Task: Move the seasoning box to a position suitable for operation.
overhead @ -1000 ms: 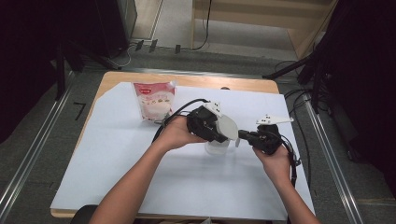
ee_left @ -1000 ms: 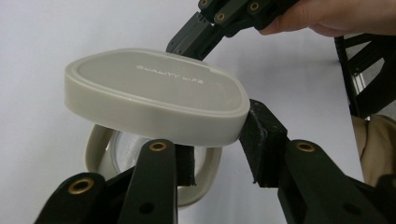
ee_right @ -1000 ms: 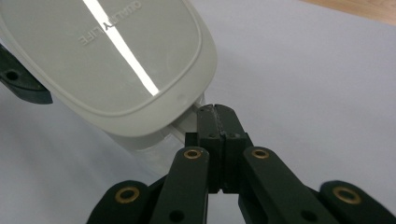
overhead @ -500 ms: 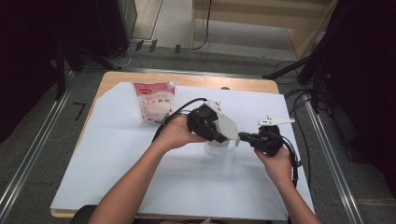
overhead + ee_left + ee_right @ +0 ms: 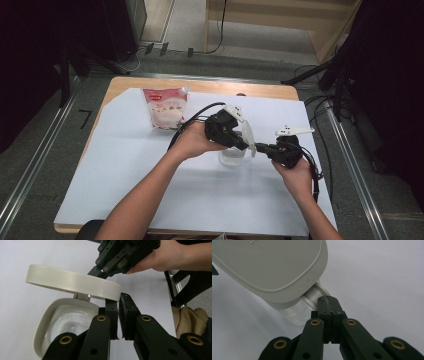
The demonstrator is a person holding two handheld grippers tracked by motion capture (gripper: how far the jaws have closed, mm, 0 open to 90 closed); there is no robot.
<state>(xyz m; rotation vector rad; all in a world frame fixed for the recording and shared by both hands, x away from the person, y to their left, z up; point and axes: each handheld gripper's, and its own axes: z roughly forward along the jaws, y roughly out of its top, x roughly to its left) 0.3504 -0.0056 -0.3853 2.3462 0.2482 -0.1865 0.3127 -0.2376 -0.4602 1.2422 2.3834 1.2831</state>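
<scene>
You are opening a small clear jar (image 5: 231, 156) standing near the middle of the white sheet (image 5: 125, 170), forward-right of the pink pouch (image 5: 165, 107). Your left gripper (image 5: 118, 315), jaws just closing to nearly shut, is pinching the rim of the hinged cream lid (image 5: 72, 282), tilted up above the jar. Your right gripper (image 5: 329, 305), jaws closed tight, is bracing at the jar's neck beside the hinge. Keep it steadying the jar while lifting gently along the hinge's arc.

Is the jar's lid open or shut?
Open: the lid stands tilted up on its hinge, leaving the jar mouth uncovered.
</scene>
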